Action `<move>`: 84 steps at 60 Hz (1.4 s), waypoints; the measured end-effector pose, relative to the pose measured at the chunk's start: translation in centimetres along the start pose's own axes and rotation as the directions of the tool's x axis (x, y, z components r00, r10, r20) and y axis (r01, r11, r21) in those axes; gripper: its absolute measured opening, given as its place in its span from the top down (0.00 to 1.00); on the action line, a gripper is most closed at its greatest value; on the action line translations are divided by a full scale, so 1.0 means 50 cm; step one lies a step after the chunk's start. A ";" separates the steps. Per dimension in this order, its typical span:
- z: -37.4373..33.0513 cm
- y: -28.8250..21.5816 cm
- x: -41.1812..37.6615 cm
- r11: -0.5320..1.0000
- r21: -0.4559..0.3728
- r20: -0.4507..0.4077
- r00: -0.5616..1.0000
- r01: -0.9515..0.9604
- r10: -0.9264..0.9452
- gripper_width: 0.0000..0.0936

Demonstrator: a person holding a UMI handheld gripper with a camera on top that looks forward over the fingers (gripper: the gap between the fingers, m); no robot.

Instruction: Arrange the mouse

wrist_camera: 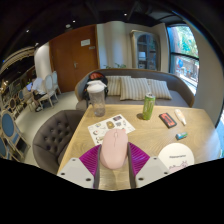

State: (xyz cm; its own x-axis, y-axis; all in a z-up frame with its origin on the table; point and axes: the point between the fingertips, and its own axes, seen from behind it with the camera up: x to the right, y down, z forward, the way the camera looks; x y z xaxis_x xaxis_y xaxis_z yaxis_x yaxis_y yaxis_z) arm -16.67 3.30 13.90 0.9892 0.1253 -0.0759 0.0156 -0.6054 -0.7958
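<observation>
A pale pink mouse [113, 150] sits between my gripper's two fingers, and both magenta pads [91, 158] press against its sides. My gripper [112, 162] is shut on the mouse and holds it above the near end of a wooden table [150, 130]. The mouse's nose points forward toward a printed sheet [106, 127] lying on the table just beyond the fingers.
A green bottle [148, 106] stands further along the table. A red flat item [168, 119] and small dark items [181, 134] lie to the right. A white round object [176, 154] is near the right finger. A grey armchair [55, 135] stands left; a sofa [135, 88] is behind.
</observation>
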 end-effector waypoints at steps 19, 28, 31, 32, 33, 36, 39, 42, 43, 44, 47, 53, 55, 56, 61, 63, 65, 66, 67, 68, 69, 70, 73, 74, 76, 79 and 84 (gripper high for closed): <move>0.012 0.102 0.477 0.997 -0.079 -0.160 0.987 0.004 -0.016 0.56; 0.067 0.204 0.542 0.990 -0.138 -0.140 0.990 -0.028 0.009 0.56; 0.082 0.226 0.557 0.988 -0.152 -0.140 0.990 -0.031 0.010 0.56; 0.086 0.230 0.560 0.988 -0.153 -0.138 0.990 -0.034 0.013 0.56; 0.090 0.235 0.561 0.987 -0.154 -0.134 0.991 -0.040 0.019 0.56; 0.105 0.254 0.562 0.985 -0.164 -0.119 0.992 -0.050 0.031 0.56; 0.112 0.251 0.563 0.991 -0.132 -0.110 0.994 -0.039 0.024 0.55; 0.115 0.253 0.564 0.991 -0.132 -0.102 0.995 -0.026 0.013 0.53; 0.115 0.253 0.564 0.991 -0.134 -0.101 0.995 -0.025 0.011 0.52; 0.115 0.251 0.564 0.991 -0.131 -0.100 0.995 -0.023 0.010 0.51; 0.114 0.255 0.563 0.989 -0.146 -0.086 0.996 -0.011 -0.001 0.47; 0.104 0.264 0.559 0.971 -0.237 -0.045 0.999 0.003 -0.014 0.30; 0.097 0.264 0.558 0.965 -0.261 -0.031 0.999 0.012 -0.020 0.12; 0.093 0.261 0.560 0.963 -0.267 -0.027 0.999 0.018 -0.026 0.05; 0.070 0.239 0.562 0.956 -0.286 0.003 0.998 0.063 -0.065 0.10; 0.060 0.225 0.563 0.953 -0.292 0.011 0.997 0.079 -0.079 0.09; 0.049 0.212 0.562 0.952 -0.291 0.020 0.996 0.091 -0.089 0.09; 0.044 0.206 0.562 0.952 -0.291 0.024 0.995 0.095 -0.092 0.09; 0.038 0.199 0.561 0.952 -0.291 0.026 0.995 0.099 -0.095 0.09; 0.034 0.191 0.560 0.951 -0.292 0.028 0.995 0.102 -0.099 0.10; 0.028 0.184 0.560 0.951 -0.291 0.028 0.995 0.105 -0.101 0.10; 0.023 0.177 0.560 0.951 -0.290 0.028 0.994 0.107 -0.103 0.10; 0.010 0.155 0.559 0.953 -0.281 0.024 0.994 0.113 -0.110 0.10; 0.006 0.147 0.557 0.955 -0.275 0.023 0.994 0.113 -0.111 0.10; 0.001 0.134 0.553 0.957 -0.268 0.020 0.994 0.111 -0.109 0.10; -0.008 0.121 0.544 0.959 -0.264 0.015 0.995 0.100 -0.099 0.10; -0.018 0.101 0.518 0.965 -0.253 0.018 0.998 0.067 -0.064 0.10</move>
State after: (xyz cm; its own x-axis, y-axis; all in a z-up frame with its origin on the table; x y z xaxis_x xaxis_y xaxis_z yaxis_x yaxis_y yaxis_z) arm 9.13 2.80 8.45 0.9834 0.1782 -0.0353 0.1182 -0.7750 -0.6208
